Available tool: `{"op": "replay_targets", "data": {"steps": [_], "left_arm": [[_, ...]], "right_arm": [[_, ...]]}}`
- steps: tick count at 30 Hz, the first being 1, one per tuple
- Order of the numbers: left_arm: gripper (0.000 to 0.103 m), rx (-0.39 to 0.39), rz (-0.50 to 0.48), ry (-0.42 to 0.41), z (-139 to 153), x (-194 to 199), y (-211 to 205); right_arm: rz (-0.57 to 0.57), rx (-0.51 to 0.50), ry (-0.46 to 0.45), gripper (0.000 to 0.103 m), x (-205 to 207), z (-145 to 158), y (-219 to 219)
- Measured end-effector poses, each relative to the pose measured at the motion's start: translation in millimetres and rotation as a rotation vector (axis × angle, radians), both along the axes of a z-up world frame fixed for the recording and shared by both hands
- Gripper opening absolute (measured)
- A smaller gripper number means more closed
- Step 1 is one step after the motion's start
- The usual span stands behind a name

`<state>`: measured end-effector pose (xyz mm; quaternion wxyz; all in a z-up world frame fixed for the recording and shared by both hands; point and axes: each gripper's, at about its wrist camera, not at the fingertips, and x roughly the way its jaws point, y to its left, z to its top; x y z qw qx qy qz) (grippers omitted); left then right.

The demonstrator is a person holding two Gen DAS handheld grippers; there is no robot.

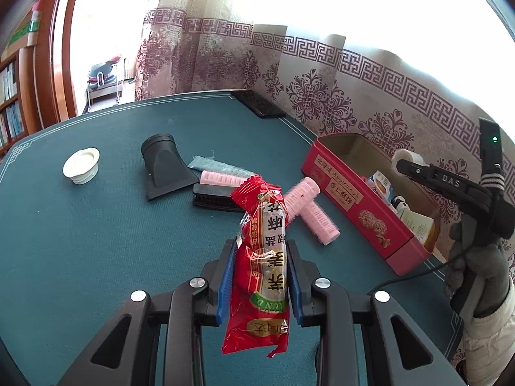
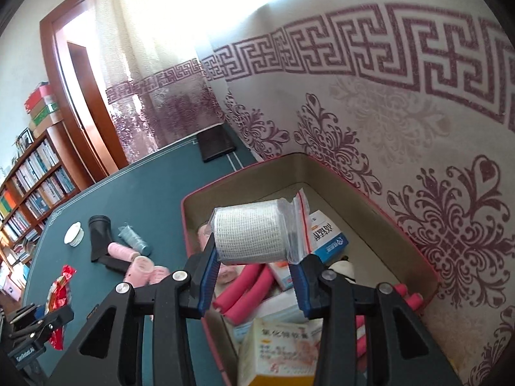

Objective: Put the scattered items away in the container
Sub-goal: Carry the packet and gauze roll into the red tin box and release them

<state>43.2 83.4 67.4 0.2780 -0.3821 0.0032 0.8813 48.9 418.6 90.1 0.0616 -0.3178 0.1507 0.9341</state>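
My left gripper is shut on a red snack packet and holds it above the green table. My right gripper is shut on a white gauze roll in a zip bag, held over the open red tin. The tin stands at the table's right side by the curtain and holds medicine boxes and pink foam rollers. Pink hair rollers, a black nozzle, a black brush, a white cap and a blue-grey spool lie on the table.
A patterned curtain hangs right behind the tin. A black flat object lies at the table's far edge. A bookshelf and a doorway are at the left. A cable runs over the table near the tin's front corner.
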Motion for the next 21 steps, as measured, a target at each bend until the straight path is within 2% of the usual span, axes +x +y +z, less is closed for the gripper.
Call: {"op": "replay_targets", "data": {"steps": [4,6,15,21], "left_arm": [[0.031,-0.006,-0.011,-0.006,-1,0,7],[0.031,-0.008,-0.017,-0.01,-1,-1,11],[0.031,-0.009,-0.08,-0.02,4,-1,37],[0.031,-0.022,-0.149,0.005,15,-1,70]], "right_arm": [[-0.016,-0.023,-0.003,0.054,3,-7,8],[-0.018,-0.03,0.004,0.063,7,-9,10],[-0.028,-0.037,0.009,0.065,26,-16,14],[-0.042,-0.029,0.036,0.069,36,-12,19]]}}
